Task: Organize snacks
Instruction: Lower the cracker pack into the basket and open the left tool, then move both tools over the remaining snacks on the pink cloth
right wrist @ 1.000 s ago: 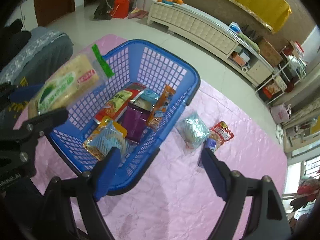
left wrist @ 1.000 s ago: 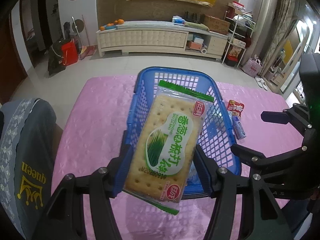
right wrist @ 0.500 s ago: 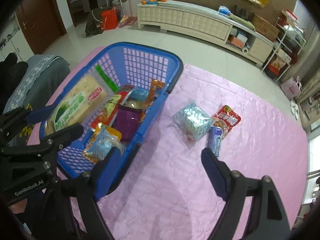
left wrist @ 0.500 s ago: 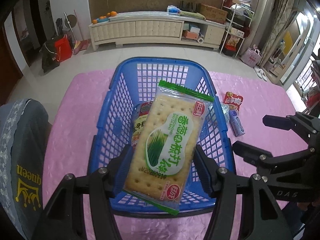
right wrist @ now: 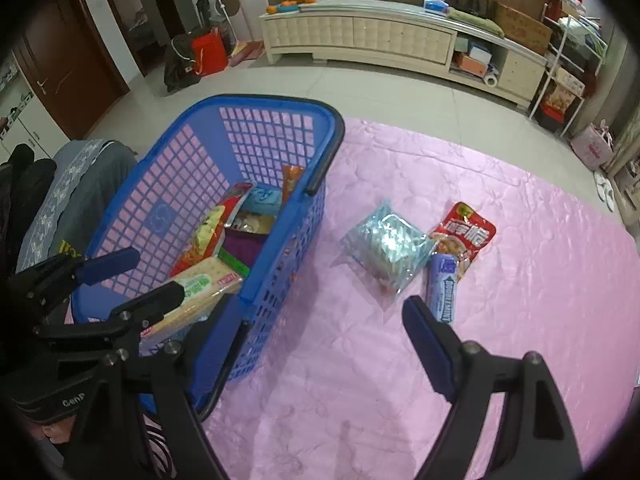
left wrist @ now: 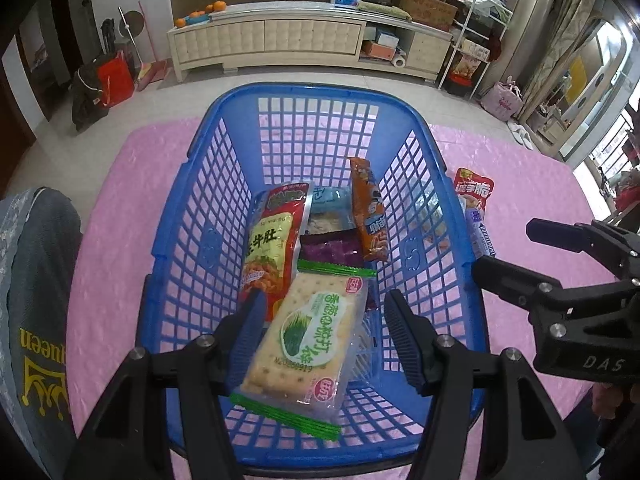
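Observation:
A blue plastic basket (left wrist: 200, 248) stands on the pink tablecloth and holds several snack packs. The green-and-white cracker pack (left wrist: 308, 336) lies in the basket's near end, on top of other packs. My left gripper (left wrist: 324, 300) is open above it, its fingers apart from the pack's sides. The pack also shows in the right wrist view (right wrist: 192, 292), with the left gripper (right wrist: 136, 276) over it. My right gripper (right wrist: 324, 312) is open and empty over the cloth, right of the basket (right wrist: 256, 292). A blue-silver pack (right wrist: 384, 248), a red pack (right wrist: 464, 232) and a blue bar (right wrist: 442, 284) lie on the cloth.
The pink tablecloth (right wrist: 520, 280) covers the table. A grey garment (left wrist: 28, 300) hangs on a chair at the left edge. The right gripper (left wrist: 560, 280) shows at the right of the left wrist view. A white cabinet (left wrist: 280, 40) stands across the tiled floor.
My left gripper has opened and let go of the cracker pack, which has dropped into the basket. The right gripper has swung right, toward the loose packs on the cloth.

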